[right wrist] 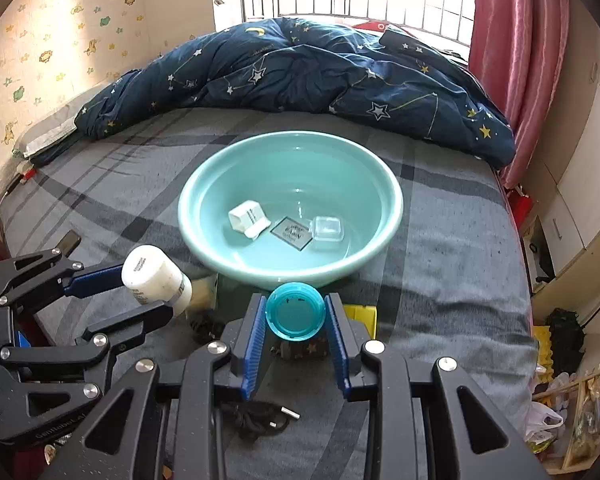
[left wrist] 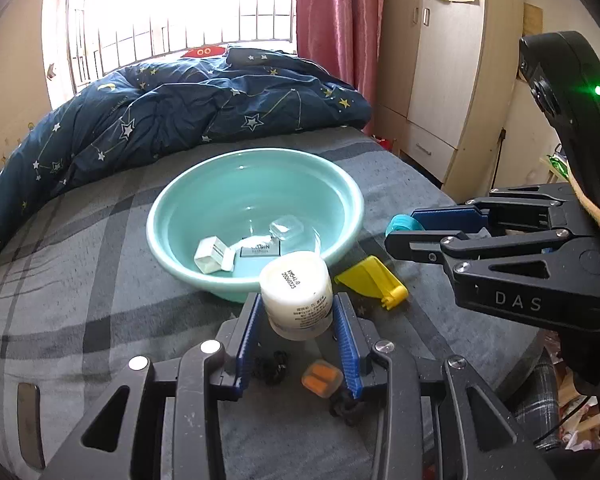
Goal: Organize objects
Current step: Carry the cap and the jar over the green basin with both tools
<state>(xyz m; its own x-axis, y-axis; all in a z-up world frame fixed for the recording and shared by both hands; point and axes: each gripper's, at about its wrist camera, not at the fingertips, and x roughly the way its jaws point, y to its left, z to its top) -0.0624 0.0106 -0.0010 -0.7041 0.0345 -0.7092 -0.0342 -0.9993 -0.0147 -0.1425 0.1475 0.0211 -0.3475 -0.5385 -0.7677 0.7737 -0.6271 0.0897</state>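
Note:
A teal basin [left wrist: 156, 216] [right wrist: 188, 208] sits on the grey plaid bed and holds a white box [left wrist: 212, 254] [right wrist: 248, 218], a dark card [left wrist: 260, 249] [right wrist: 292, 234] and a clear plastic case [left wrist: 287, 230] [right wrist: 327, 229]. My left gripper [left wrist: 297, 306] [right wrist: 148, 292] is shut on a white jar [left wrist: 296, 294] [right wrist: 154, 276], lifted just short of the basin's near rim. My right gripper [right wrist: 296, 314] [left wrist: 400, 232] is shut on a teal round container [right wrist: 296, 310] [left wrist: 402, 223], held to the right of the jar, near the basin's rim.
On the bed below the grippers lie a yellow plastic piece [left wrist: 370, 280], an orange earplug case [left wrist: 322, 378], black hair ties [left wrist: 271, 366] and a black USB cable [right wrist: 260, 420]. A crumpled navy star duvet [left wrist: 188, 108] covers the far side. A wardrobe [left wrist: 448, 72] stands right.

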